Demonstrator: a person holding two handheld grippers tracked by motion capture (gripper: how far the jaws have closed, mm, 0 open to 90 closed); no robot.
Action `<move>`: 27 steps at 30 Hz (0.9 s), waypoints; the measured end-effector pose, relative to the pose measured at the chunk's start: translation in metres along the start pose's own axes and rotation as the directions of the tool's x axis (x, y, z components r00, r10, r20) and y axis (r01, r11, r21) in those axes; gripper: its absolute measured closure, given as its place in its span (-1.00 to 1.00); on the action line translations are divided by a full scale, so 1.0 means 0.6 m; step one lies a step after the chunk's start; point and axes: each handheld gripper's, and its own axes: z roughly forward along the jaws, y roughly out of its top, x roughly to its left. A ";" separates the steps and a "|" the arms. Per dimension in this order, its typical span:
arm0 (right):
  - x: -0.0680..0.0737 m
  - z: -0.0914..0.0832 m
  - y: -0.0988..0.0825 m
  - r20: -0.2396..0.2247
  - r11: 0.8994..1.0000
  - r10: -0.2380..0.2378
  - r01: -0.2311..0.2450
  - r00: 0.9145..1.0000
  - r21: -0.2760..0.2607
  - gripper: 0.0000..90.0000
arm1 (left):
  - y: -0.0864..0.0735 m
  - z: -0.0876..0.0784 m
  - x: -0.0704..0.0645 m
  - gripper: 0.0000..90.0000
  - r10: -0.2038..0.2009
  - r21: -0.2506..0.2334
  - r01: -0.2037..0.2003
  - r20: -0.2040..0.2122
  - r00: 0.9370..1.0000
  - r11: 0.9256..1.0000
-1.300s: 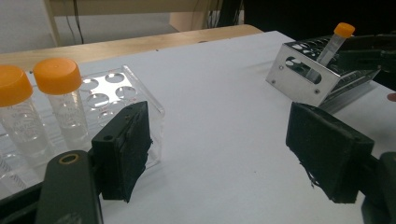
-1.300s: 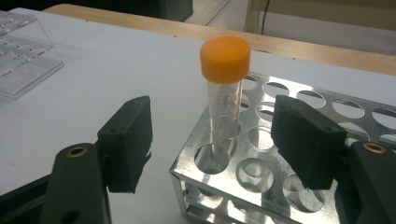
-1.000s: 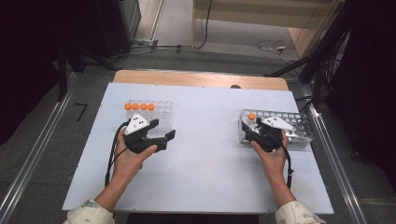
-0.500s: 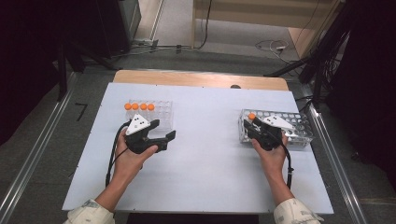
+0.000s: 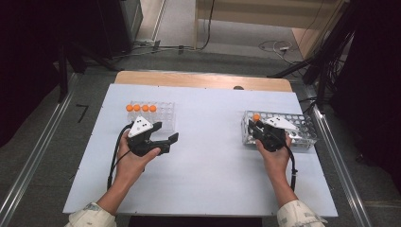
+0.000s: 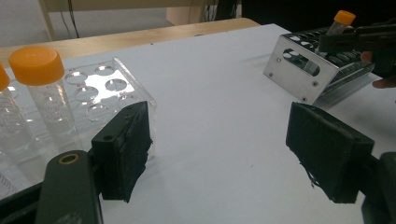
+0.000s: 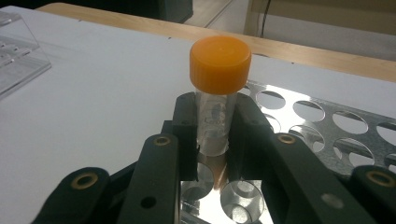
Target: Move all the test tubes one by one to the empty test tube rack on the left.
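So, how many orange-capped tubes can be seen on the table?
5: four in a row at the back of the clear rack, one in the metal rack, clamped by the right gripper.

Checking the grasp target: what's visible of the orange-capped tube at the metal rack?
The clear plastic tube with an orange screw cap stands upright in a corner hole of the perforated shiny metal rack, at the rack's end nearer the table's middle. The cap is ribbed and closed; the tube looks mostly empty. The right gripper has just closed its black jaws on the tube's body below the cap, pads pressing both sides.
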 end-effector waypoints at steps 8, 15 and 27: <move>0.000 -0.007 0.007 0.001 1.000 0.000 0.000 1.000 -0.018 0.58 | 0.000 0.000 0.000 -0.48 0.000 0.000 0.000 0.000 1.000 1.000; -0.001 -0.017 0.017 0.005 0.999 -0.010 0.011 1.000 -0.041 0.59 | 0.000 0.001 -0.001 -0.49 0.003 0.003 -0.003 0.002 1.000 1.000; 0.002 -0.041 0.039 0.002 0.996 -0.014 0.014 1.000 -0.093 0.59 | 0.000 0.000 -0.003 -0.50 0.003 0.002 -0.003 0.001 1.000 1.000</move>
